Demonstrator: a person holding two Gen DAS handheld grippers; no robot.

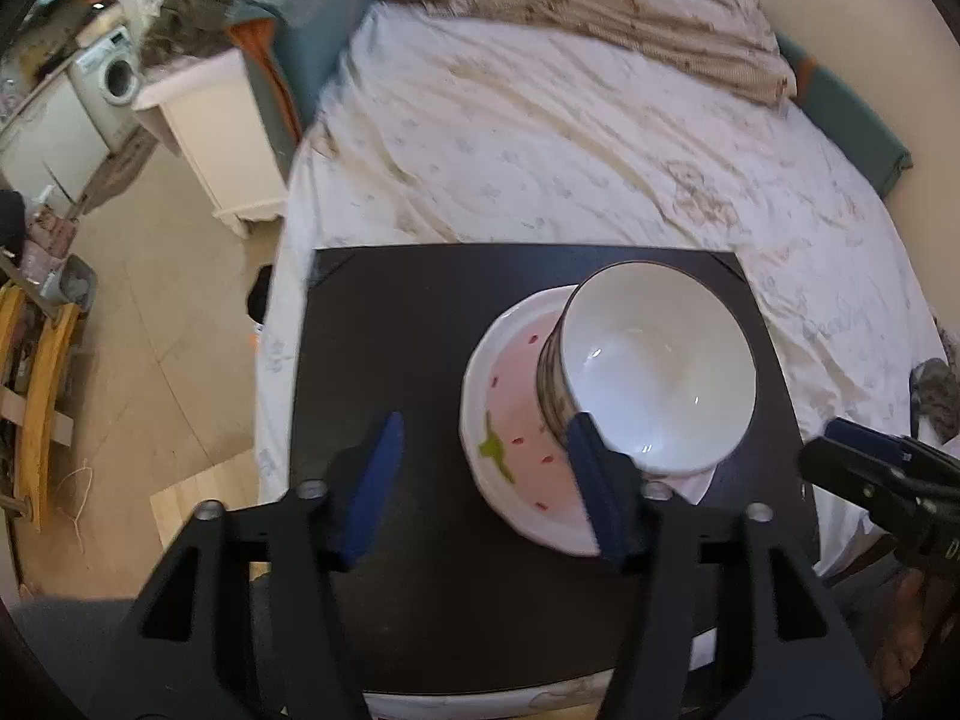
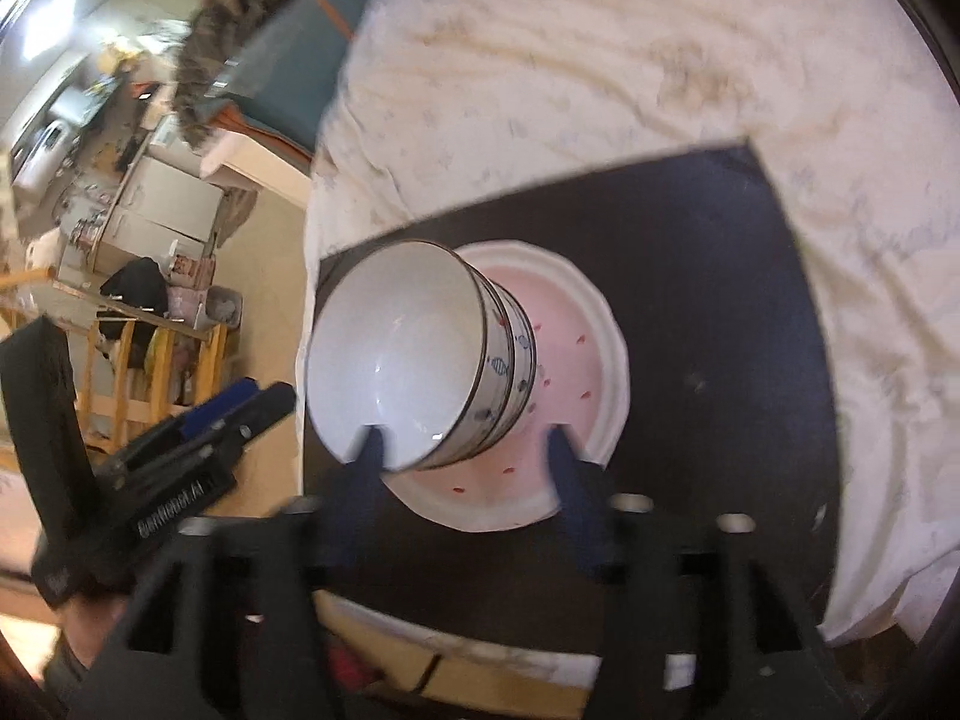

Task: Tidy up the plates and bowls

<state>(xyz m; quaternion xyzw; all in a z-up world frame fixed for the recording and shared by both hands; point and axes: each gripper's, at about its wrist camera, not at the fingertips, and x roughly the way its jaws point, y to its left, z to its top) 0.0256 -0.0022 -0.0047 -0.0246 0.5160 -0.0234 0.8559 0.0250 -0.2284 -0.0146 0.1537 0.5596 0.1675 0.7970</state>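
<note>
- The black board [image 1: 390, 324] lay on the white floral bedsheet [image 1: 540, 138] and served as the landmark for everything else.
- On the board sat a pink plate [image 1: 510, 414] with a white scalloped rim, red flecks and a green mark, toward the board's near right part in the left wrist view.
- A stack of bowls [image 2: 420, 354] stood upright on that plate; the right wrist view showed two or three nested bowls with dark rims and small blue fish on the outside, white within.
- The left gripper [image 1: 480, 480] stood about half open with nothing gripped; its left finger hung over bare board, while its right finger [image 1: 594, 480] overlapped the near edge of the stack, and I cannot tell whether it touched.
- The right gripper [image 2: 468, 468] was also roughly half open and held nothing; one blue finger [image 2: 366, 468] lay against the front rim of the top bowl in the view, the other over the plate's near rim, contact unclear through blur.
- Neither gripper's pads pressed on the dishes.
- Each gripper showed at the edge of the other's view, beside the board's near corners.
- A white nightstand [image 1: 210, 132] stood beyond the board's far left corner, beside the bed.
</note>
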